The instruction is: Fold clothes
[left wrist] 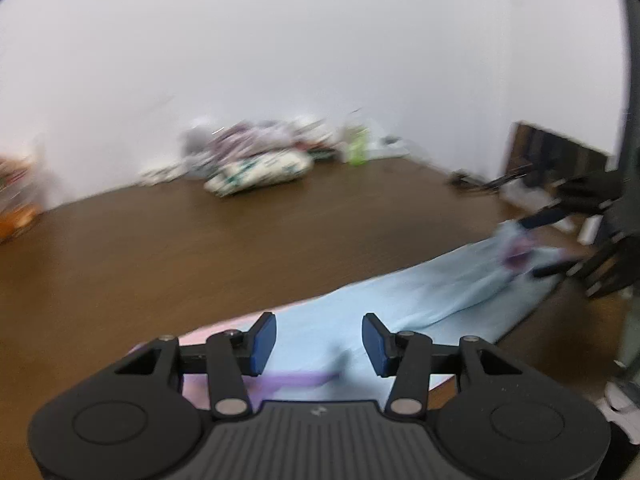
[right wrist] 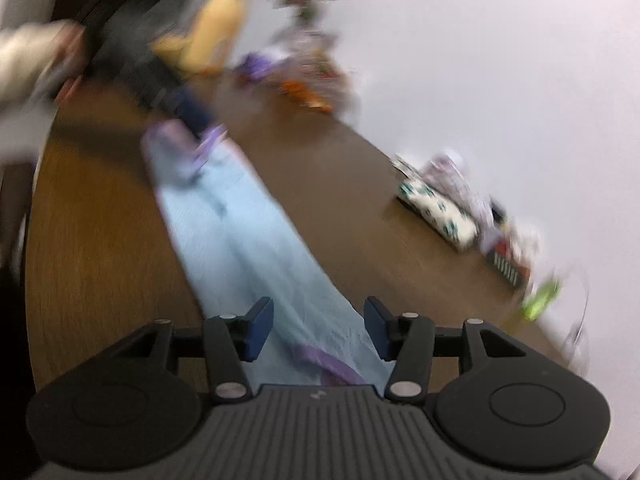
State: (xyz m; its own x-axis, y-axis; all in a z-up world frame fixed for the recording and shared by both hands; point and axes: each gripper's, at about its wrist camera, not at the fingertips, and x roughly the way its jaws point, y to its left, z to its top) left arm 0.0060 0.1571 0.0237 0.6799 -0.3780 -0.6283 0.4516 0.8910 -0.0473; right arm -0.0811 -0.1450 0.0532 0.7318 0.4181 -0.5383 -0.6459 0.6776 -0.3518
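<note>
1. My left gripper (left wrist: 319, 340) has its blue pads (left wrist: 264, 342) spread wide, with nothing between them. It hangs over one end of the light blue garment (left wrist: 400, 304), but I cannot tell whether the pads touch the cloth.
2. My right gripper (right wrist: 319, 330) is spread just as wide and holds nothing. The purple-trimmed hem (right wrist: 332, 364) of the garment lies below the gap between its fingers.
3. The garment lies stretched out long and flat on the brown wooden table (left wrist: 160, 248), from one gripper to the other. Its far end, seen from the right wrist, is bunched and shows purple and pink.
4. From the left wrist, my right gripper shows at the garment's other end, blurred, so its jaws cannot be read from there.
5. A heap of other clothes (left wrist: 256, 160) lies at the table's far edge against the white wall (left wrist: 280, 40), well apart from the blue garment. A green bottle (left wrist: 357, 148) stands just beside that heap.
6. Both views are smeared with motion blur.
</note>
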